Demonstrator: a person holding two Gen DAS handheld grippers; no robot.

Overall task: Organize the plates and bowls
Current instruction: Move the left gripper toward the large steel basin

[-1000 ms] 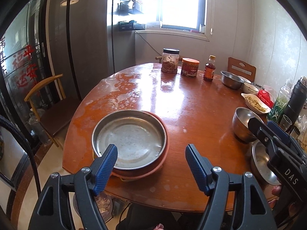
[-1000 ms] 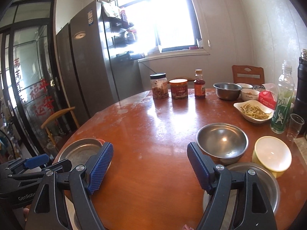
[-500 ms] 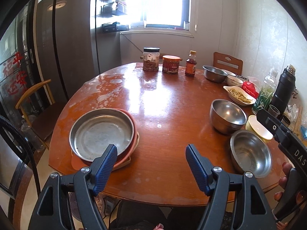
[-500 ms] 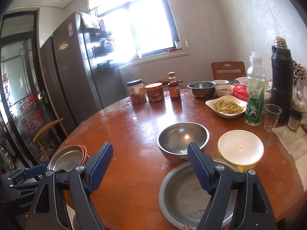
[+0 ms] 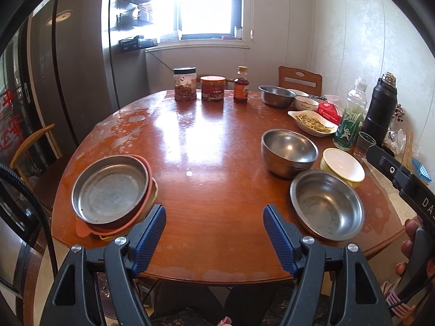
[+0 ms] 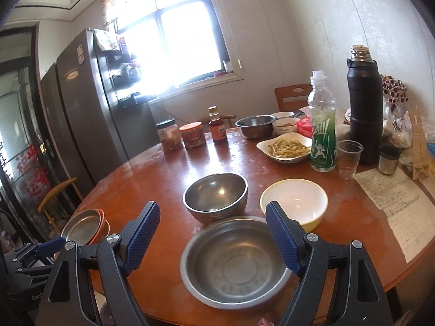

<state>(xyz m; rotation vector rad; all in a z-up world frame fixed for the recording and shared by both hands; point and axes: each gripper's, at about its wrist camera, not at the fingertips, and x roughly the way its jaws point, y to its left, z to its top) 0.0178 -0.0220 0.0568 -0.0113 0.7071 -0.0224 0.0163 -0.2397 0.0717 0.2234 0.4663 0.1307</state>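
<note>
The left gripper point(image 5: 214, 233), with blue ribbed pads, stood wide open and empty above the near edge of the round reddish-brown wooden worktop point(image 5: 212, 146). To its left a shallow steel plate point(image 5: 110, 188) sat nested in an orange-pink plastic dish point(image 5: 89, 228) close to the worktop's rim. The right gripper point(image 6: 212, 235) was likewise spread wide and held nothing; it hung over a wide shallow steel basin point(image 6: 233, 263) lying near the front edge. Just behind the basin stood a deep round steel bowl point(image 6: 216, 197), and beside that a pale yellow bowl with a white inside point(image 6: 295, 202), both near the basin's far rim. Farther back stood a white dish of yellowish strips point(image 6: 285, 146), a green plastic bottle point(image 6: 322, 135) and a black flask point(image 6: 364, 108).
</note>
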